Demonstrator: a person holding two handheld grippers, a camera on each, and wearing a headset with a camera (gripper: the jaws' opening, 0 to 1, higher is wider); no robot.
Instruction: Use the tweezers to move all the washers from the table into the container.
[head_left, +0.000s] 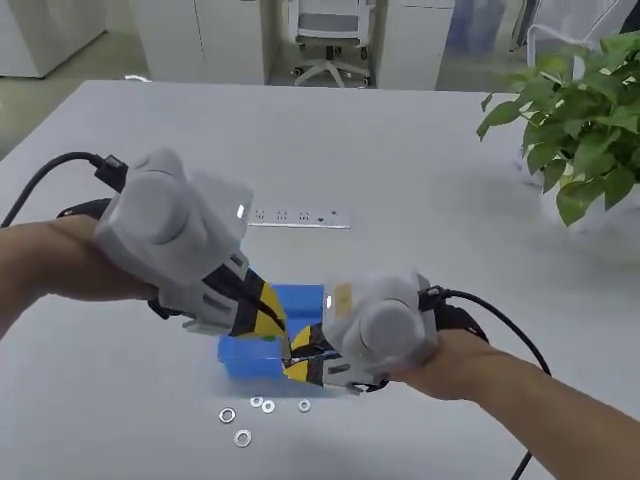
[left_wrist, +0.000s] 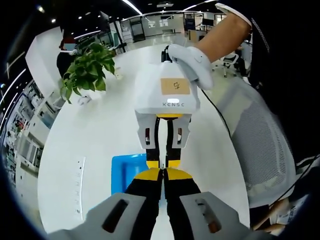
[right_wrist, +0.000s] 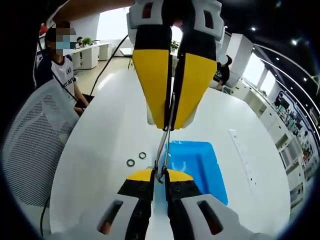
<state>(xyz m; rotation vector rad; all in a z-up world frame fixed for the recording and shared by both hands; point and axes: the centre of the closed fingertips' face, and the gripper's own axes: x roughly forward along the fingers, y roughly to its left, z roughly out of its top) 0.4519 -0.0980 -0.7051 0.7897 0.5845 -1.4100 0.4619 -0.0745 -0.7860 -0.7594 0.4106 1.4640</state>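
Metal tweezers (right_wrist: 164, 145) are held between both grippers, tip to tip over the blue container (head_left: 245, 358). L gripper (left_wrist: 162, 172) is clamped on one end, R gripper (right_wrist: 160, 176) on the other. Five washers (head_left: 243, 437) lie loose on the white table (head_left: 400, 150), just beside the container's near edge, apart from tweezers and jaws.
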